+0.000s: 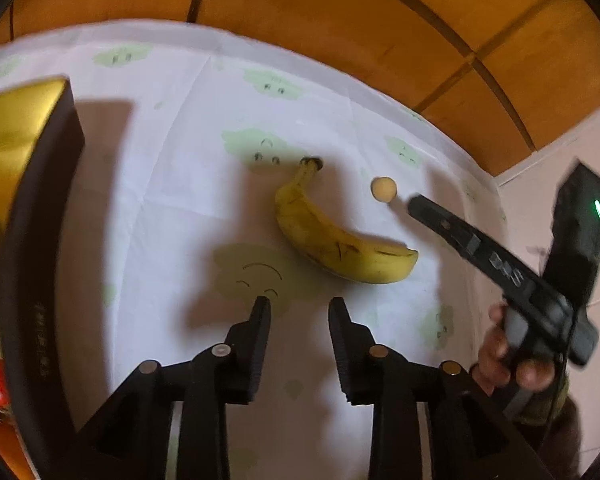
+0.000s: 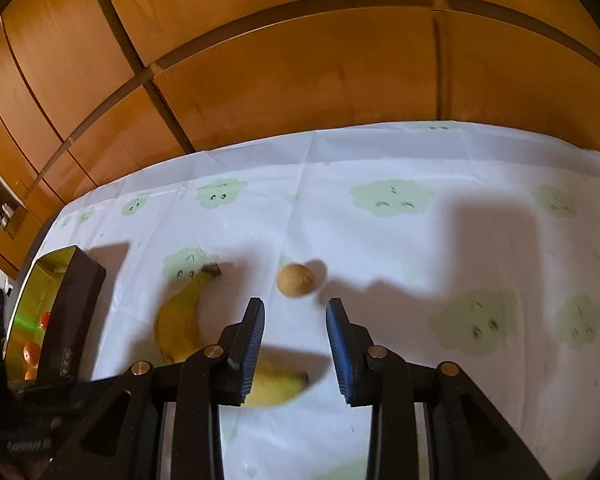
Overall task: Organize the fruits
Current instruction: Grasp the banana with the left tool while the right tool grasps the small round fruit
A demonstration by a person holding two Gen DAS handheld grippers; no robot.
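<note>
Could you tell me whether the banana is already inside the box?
No, the banana lies on the cloth, well apart from the box at the left.

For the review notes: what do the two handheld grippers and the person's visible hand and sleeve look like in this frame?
Both are black plastic frames with brass-coloured pivot bolts and ribbed pads. The left gripper has black pads; the right gripper has blue ones. In the left wrist view, the right gripper shows as a long black pistol-shaped body with a boxy unit carrying a green light. The hand holding it emerges from a dark sleeve.
</note>
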